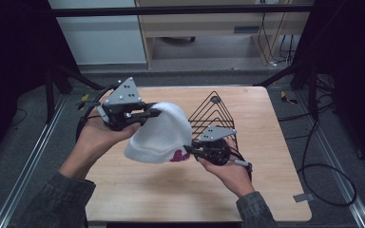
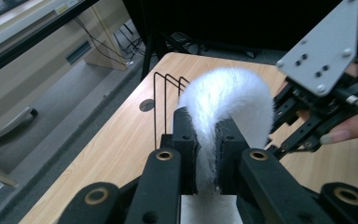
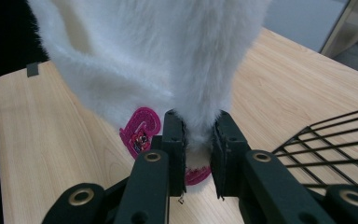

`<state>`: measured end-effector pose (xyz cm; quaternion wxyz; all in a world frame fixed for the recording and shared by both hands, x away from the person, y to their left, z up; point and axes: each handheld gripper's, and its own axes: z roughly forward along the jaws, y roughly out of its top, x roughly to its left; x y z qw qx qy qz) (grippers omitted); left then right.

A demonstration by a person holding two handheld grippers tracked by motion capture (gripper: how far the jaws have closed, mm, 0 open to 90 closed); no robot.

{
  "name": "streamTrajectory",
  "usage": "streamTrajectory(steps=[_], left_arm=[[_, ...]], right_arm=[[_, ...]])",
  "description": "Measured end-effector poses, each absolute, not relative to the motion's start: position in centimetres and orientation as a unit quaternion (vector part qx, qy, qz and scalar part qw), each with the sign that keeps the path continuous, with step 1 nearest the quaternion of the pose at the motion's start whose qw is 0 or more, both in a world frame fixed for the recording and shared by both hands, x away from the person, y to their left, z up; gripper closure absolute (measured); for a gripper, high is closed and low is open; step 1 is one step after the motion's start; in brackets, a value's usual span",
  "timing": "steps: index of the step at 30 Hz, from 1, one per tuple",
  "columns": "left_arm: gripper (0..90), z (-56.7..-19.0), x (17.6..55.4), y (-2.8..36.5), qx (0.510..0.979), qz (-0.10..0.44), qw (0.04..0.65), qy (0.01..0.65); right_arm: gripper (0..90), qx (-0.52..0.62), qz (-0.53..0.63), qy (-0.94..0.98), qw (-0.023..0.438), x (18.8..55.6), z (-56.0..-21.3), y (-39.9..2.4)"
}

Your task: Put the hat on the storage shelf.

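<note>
A white fluffy knit hat (image 1: 161, 133) with a magenta embroidered patch (image 1: 178, 156) hangs above the wooden table (image 1: 180, 199), stretched between both grippers. My left gripper (image 1: 154, 113) is shut on the hat's top end; in the left gripper view its pads (image 2: 189, 154) pinch the white fabric (image 2: 226, 100). My right gripper (image 1: 188, 149) is shut on the hat's brim near the patch. In the right gripper view the hat (image 3: 168, 56) hangs over the jaws, which clamp the brim beside the magenta patch (image 3: 142, 130).
A black wire rack (image 1: 214, 114) stands on the table behind the right hand, also seen as the rack (image 3: 331, 144) and the rack (image 2: 165, 100). Table edges drop to a grey floor with cables (image 1: 323, 166). Metal rails (image 1: 24, 166) run along the sides.
</note>
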<state>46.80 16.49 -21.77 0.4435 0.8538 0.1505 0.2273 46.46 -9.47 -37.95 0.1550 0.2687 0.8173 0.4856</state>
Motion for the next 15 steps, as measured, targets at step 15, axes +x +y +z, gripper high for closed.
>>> streamTrajectory(steps=[15], left_arm=[[81.2, -20.0, 48.0, 14.6, 0.825, 0.262, 0.463, 0.19]], right_arm=[[79.7, 0.278, 0.472, 0.812, 0.202, 45.1, -32.4, -14.1]])
